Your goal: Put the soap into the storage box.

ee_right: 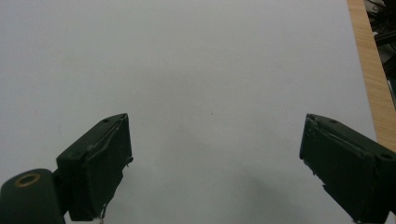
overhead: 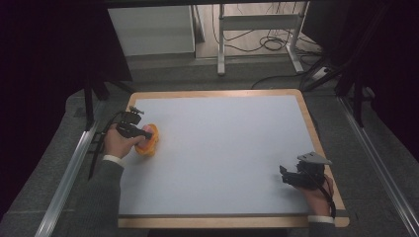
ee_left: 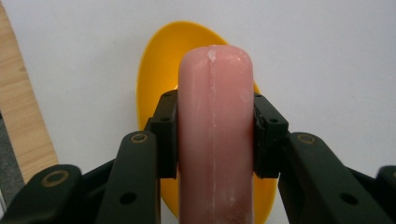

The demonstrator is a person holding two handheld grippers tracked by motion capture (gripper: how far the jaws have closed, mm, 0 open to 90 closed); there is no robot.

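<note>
— Clamping a pink sausage-shaped piece (ee_left: 215,135), is that what the left gripper (ee_left: 215,135) is doing?

— Yes. In the left gripper view both black pads press on its sides, and its rounded tip points to twelve o'clock, over a yellow bowl (ee_left: 159,70) that sits on the pale table mat (ee_left: 327,56).

— Where is that on the table?

— From the high view, at about nine o'clock on the mat (overhead: 222,143), near the left wooden edge. The left hand (overhead: 117,142) holds the gripper (overhead: 141,132) right over the yellow bowl (overhead: 148,147); the pink piece (overhead: 147,130) shows just above it.

— And the other tool?

— The right gripper (ee_right: 215,163) has its jaws spread wide with nothing between them, bare mat (ee_right: 187,70) under them. It rests at around four o'clock (overhead: 289,177), well apart from the bowl, in the right hand (overhead: 318,195).
</note>
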